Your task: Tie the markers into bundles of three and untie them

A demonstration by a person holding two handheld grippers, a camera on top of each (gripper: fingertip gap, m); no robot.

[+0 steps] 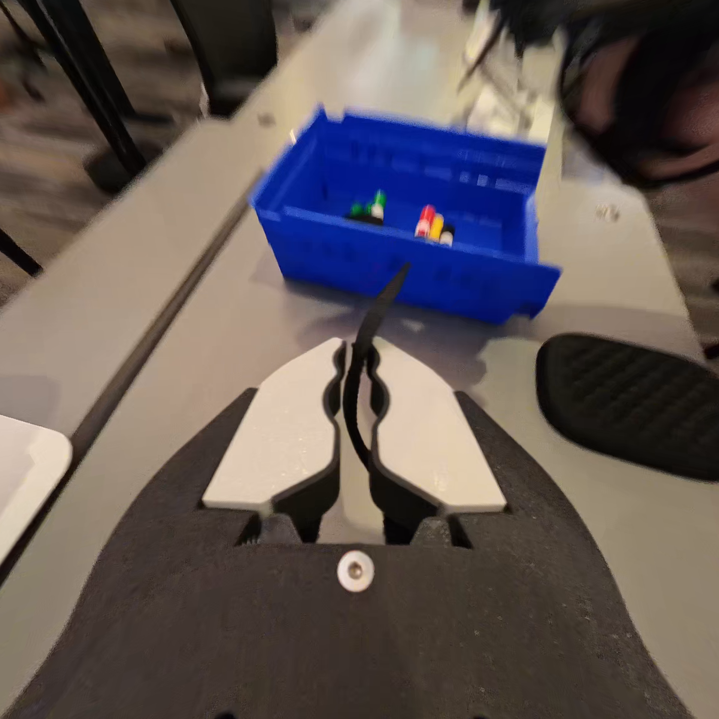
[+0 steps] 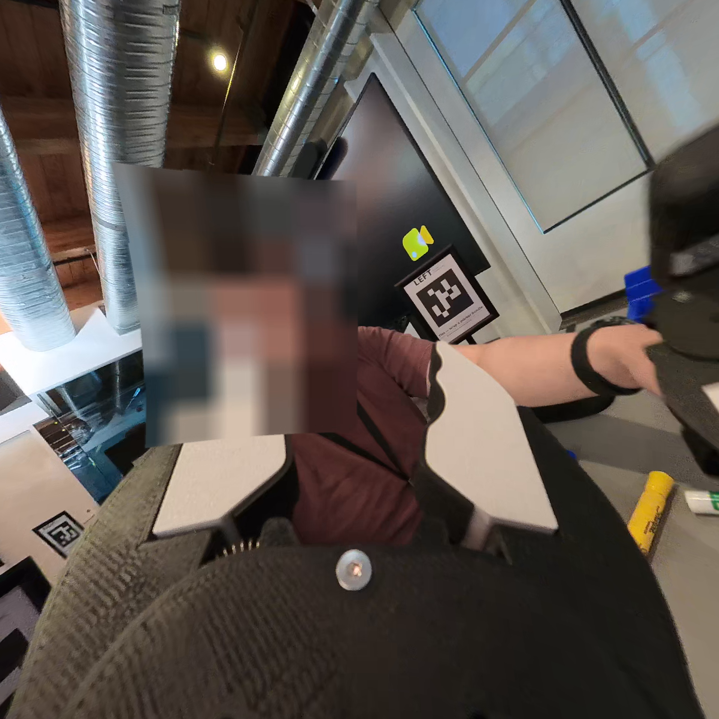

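My left gripper (image 1: 356, 350) is shut on a black tie strap (image 1: 373, 323) that sticks out forward past the fingertips, above the grey table (image 1: 163, 295). Ahead stands a blue bin (image 1: 408, 280) holding a green marker group (image 1: 369, 206) and a red, yellow and black marker group (image 1: 434, 227). My right gripper (image 2: 358, 373) is open and empty, tilted up toward the person's shirt; its left fingertip is hidden by the mosaic. In the right wrist view a yellow marker (image 2: 649, 513) and a white and green marker (image 2: 702, 502) lie on the table.
A black oval pad (image 1: 630, 404) lies right of my left gripper. A white object (image 1: 27, 467) sits at the left edge. In the right wrist view a hand holds the other gripper (image 2: 688, 350) by the bin's corner (image 2: 638, 295). A framed tag sign (image 2: 447, 299) stands behind. The right gripper is farther from the white object (image 1: 27, 467), some 45 cm, than the left, some 30 cm.
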